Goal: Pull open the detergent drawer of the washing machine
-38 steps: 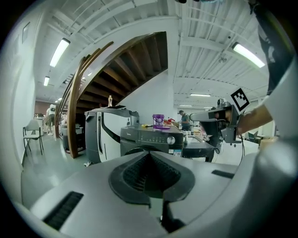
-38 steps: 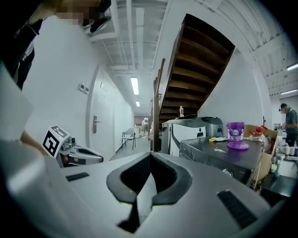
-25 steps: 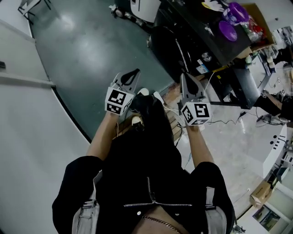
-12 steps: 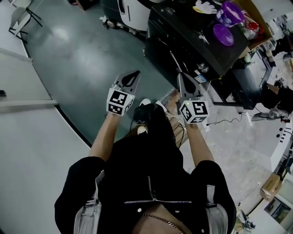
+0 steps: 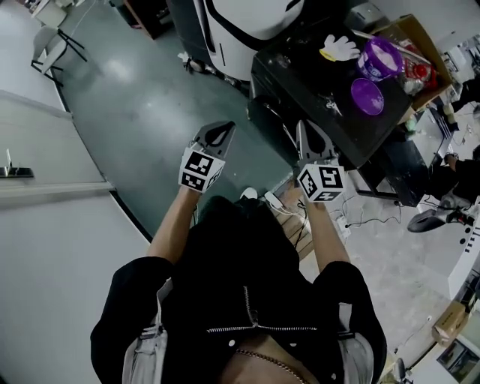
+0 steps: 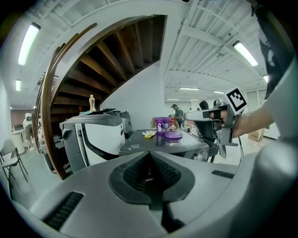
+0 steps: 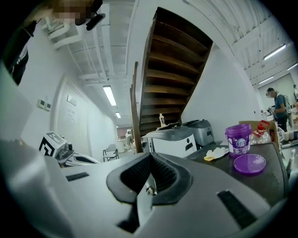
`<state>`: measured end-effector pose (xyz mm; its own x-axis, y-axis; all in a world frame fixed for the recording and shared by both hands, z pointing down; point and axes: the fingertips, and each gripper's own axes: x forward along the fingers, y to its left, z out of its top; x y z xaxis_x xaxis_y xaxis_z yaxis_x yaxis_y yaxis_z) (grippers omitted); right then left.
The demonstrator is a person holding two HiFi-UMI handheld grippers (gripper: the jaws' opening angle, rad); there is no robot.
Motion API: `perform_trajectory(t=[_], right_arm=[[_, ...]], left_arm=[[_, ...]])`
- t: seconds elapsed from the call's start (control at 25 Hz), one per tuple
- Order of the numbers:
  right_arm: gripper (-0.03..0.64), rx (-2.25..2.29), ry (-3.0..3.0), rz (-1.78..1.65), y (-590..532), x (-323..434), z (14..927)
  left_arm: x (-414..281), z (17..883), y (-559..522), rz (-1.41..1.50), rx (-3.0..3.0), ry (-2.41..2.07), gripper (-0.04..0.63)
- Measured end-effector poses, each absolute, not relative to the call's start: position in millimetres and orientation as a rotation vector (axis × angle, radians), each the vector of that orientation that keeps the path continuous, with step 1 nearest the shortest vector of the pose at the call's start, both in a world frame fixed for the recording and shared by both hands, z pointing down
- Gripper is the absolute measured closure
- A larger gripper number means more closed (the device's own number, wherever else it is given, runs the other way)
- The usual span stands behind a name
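Note:
The dark washing machine (image 5: pixel 300 79) stands just ahead of both grippers; its top (image 6: pixel 158 144) carries a purple tub (image 5: pixel 379 56), a purple lid (image 5: pixel 367 96) and a yellow-and-white glove (image 5: pixel 339 49). I cannot make out its detergent drawer; only a knob (image 6: pixel 194 157) shows on the front. My left gripper (image 5: pixel 215 135) hangs shut and empty over the green floor, short of the machine's left corner. My right gripper (image 5: pixel 309 133) is shut and empty at the machine's front edge. From the right gripper (image 7: pixel 150 160) the tub (image 7: pixel 238 139) and lid (image 7: pixel 249 163) lie to the right.
A white-and-grey machine (image 5: pixel 240 22) stands behind the washer. A curved white stair wall (image 5: pixel 45 225) runs on the left, with a chair (image 5: pixel 52 37) beyond it. Cables and a power strip (image 5: pixel 341 221) lie on the floor at right, beside a cardboard box (image 5: pixel 420 37).
Both grippers have risen and moved forward together toward the dark machine, which now fills more of the head view. Their jaws stayed shut.

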<state>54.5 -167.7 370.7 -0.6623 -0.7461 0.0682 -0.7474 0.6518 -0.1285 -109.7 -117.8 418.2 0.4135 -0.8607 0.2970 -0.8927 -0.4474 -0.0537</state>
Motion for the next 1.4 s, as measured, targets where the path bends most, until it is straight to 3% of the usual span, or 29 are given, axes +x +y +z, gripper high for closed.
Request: perform_trajectory(t=[0.72,1.08,1.4], right_arm=[[0.611,1.389,-2.759,0.227,-193,65,361],[0.611,1.408,-2.654,0.290,-221,51,378],[0.611,1.447,-2.588,0.365,-258,35,404]], left_arm=[[-103,423,-198,0.287,2.513,-1.422,0.574],[-107,495,-257,0.210,2.351,-1.307,0.572],[-101,561,-312,-0.098,2.073,-1.052,0.551]])
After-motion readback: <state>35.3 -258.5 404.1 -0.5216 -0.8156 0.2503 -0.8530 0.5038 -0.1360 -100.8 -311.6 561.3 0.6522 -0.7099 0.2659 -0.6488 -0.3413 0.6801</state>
